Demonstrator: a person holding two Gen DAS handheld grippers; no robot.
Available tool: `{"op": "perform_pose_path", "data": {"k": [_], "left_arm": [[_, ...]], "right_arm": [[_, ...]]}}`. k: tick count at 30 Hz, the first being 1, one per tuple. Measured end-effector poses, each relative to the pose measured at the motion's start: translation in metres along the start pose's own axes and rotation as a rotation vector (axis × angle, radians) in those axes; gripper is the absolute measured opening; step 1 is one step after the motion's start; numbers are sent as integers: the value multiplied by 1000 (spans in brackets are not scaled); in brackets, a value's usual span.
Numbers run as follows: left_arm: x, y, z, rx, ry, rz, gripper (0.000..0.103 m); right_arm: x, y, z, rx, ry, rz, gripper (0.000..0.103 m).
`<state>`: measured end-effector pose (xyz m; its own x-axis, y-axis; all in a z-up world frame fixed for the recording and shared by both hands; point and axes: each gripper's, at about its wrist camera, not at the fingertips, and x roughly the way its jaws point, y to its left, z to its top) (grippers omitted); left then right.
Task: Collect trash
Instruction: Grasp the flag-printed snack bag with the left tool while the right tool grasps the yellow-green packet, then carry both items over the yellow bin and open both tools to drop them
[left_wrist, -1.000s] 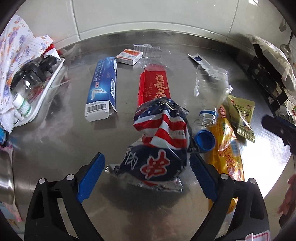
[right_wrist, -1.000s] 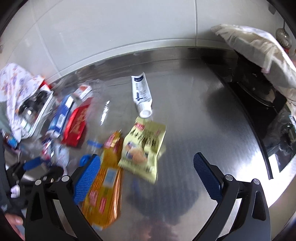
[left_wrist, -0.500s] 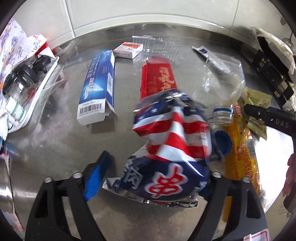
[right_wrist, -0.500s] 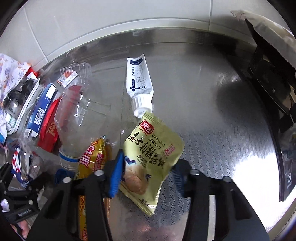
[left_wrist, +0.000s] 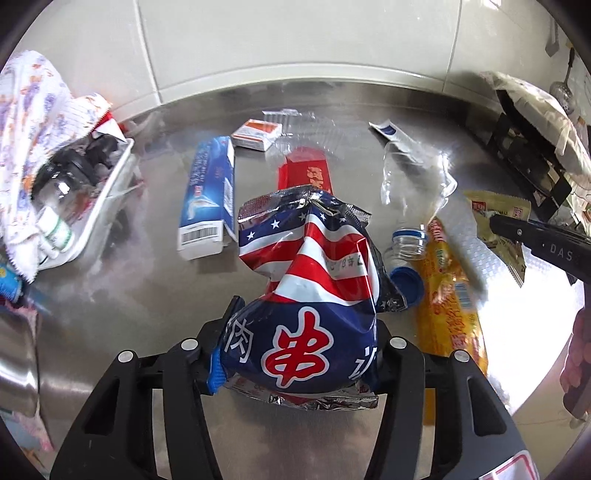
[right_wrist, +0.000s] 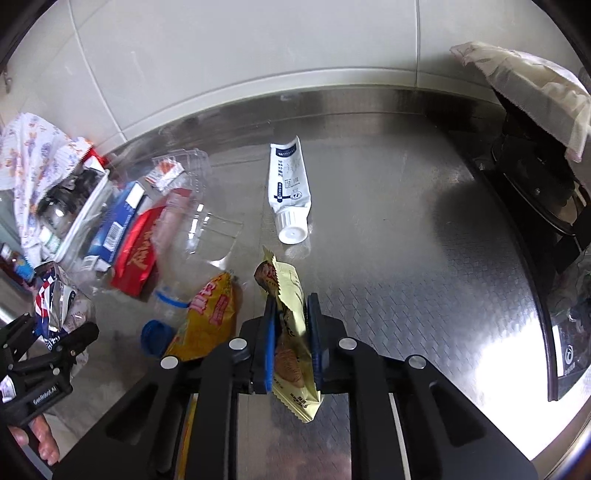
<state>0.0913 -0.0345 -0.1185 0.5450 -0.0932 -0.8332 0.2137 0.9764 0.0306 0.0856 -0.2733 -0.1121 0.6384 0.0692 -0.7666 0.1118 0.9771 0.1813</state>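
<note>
Left wrist view: both tongs closing on snack wrappers over the steel table (left_wrist: 129, 295).
Left tongs (left_wrist: 295, 347) squeeze the flag-print bag (left_wrist: 306, 288); right tongs (right_wrist: 291, 339) pinch the pale yellow packet (right_wrist: 291, 332).

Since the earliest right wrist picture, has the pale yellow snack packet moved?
Yes. The pale yellow snack packet no longer lies flat below the white tube; it stands on edge between the closing right gripper fingers.

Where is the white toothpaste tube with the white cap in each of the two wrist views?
Left wrist view: white toothpaste tube lies upper right, partly behind the clear plastic bottle.
Right wrist view: tube lies centre, cap pointing toward the camera.
Shared landmark: the blue bottle cap beside the orange snack bag.
</note>
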Motion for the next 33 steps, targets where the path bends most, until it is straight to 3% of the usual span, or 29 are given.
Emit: {"op": "perform_pose_path", "data": {"k": [10, 19, 27, 33], "left_arm": [[-54, 1, -37, -5, -33, 30, 54], [-95, 3, -102, 55, -30, -17, 54], [-131, 11, -183, 98, -4, -71, 54], [-119, 11, -235, 140, 90, -152, 54]], "right_arm": [[-67, -1, -33, -32, -56, 87, 17], [-136, 17, -113, -21, -68, 89, 17], [-169, 50, -192, -38, -26, 112, 17], [-159, 70, -246, -94, 79, 185, 17]]}}
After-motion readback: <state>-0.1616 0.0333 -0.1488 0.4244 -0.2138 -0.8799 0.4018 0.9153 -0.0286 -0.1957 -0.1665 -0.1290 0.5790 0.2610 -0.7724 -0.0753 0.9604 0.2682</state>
